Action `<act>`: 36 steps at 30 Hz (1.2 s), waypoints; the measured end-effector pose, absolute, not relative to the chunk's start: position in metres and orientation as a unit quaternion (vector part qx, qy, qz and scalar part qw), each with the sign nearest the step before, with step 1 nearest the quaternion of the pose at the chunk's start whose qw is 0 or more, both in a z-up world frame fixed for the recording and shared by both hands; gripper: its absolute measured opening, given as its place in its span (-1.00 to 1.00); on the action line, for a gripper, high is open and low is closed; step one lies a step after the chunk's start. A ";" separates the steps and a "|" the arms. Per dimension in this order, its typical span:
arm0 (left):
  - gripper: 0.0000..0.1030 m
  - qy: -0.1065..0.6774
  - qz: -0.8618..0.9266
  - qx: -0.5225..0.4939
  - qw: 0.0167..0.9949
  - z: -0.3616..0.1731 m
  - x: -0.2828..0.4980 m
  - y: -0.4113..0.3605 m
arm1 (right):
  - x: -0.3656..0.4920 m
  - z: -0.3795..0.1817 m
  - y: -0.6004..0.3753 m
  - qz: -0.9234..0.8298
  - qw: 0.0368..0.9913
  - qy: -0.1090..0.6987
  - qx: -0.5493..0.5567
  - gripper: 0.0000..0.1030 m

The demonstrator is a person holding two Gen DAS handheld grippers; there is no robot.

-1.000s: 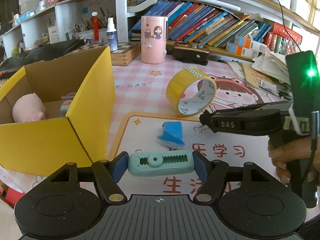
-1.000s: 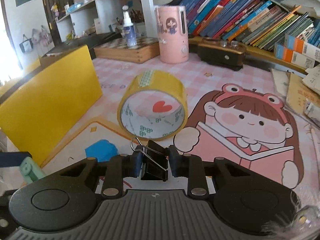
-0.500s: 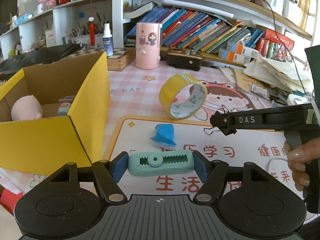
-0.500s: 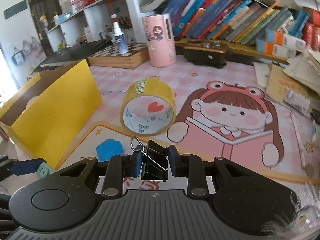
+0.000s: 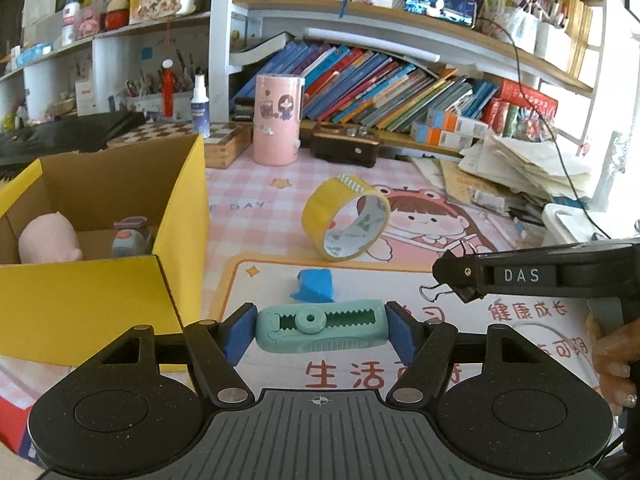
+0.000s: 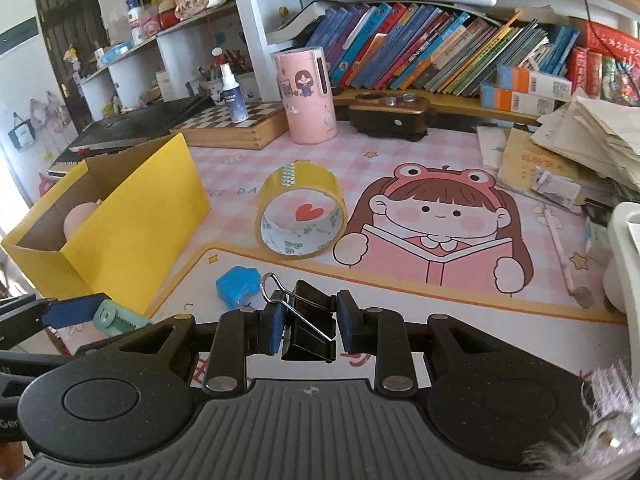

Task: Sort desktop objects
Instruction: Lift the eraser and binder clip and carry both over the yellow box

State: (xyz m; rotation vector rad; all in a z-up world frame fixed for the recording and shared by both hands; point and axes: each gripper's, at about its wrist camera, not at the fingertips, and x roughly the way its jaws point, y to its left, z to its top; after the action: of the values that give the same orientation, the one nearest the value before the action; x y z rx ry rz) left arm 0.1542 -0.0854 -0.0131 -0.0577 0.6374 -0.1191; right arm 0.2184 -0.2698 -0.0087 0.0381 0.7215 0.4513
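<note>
The left gripper (image 5: pixel 321 327) holds a mint-green correction-tape dispenser (image 5: pixel 322 327) crosswise, its blue fingers (image 5: pixel 239 332) pressed against the two ends of the case. The dispenser is clear of the table (image 5: pixel 248 184), above the printed desk mat (image 5: pixel 360 372). The right gripper (image 6: pixel 307 325) has its fingers (image 6: pixel 274 328) closed on a black binder clip (image 6: pixel 308 330), whose wire handles stick up and to the left; in the left wrist view the same clip (image 5: pixel 434 294) hangs under the tip of the right gripper, and part of a hand (image 5: pixel 612 364) grips the handle at the right edge.

On the mat between the two grippers lies a blue eraser-like block (image 5: pixel 314 285). Beyond it a roll of yellow tape (image 5: pixel 346 218) stands on its edge, its open core facing the cameras, beside the cartoon girl printed on the mat.

At left sits an open yellow cardboard box (image 5: pixel 182 216). Inside it are a pale pink soft toy (image 5: pixel 48 245) and a small grey object (image 5: pixel 128 240) that is too small to identify.

Toward the back of the table stand a pink cylindrical container (image 5: pixel 276 120), a spray bottle (image 5: pixel 200 106) on a chessboard box (image 5: pixel 224 142), and a dark wooden holder (image 5: pixel 346 146). Rows of books (image 5: pixel 380 92) fill the shelf behind, and loose papers (image 5: pixel 528 168) are heaped at right.
</note>
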 end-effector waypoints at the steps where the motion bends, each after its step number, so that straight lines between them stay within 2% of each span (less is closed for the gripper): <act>1: 0.36 0.311 -0.063 -0.028 0.948 -0.013 0.152 -0.083 | 0.216 -0.008 -0.269 0.215 0.912 0.348 0.019 -0.51; 36: 0.36 0.321 -0.106 -0.033 0.940 -0.015 0.038 0.018 | 0.065 -0.014 -0.183 0.177 0.906 0.384 0.030 -0.51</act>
State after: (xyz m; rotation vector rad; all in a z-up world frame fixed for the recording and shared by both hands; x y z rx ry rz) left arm 0.0380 0.0182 -0.0148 -0.0666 0.6553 -0.2172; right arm 0.0653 -0.1831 -0.0144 0.0629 0.7926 0.3660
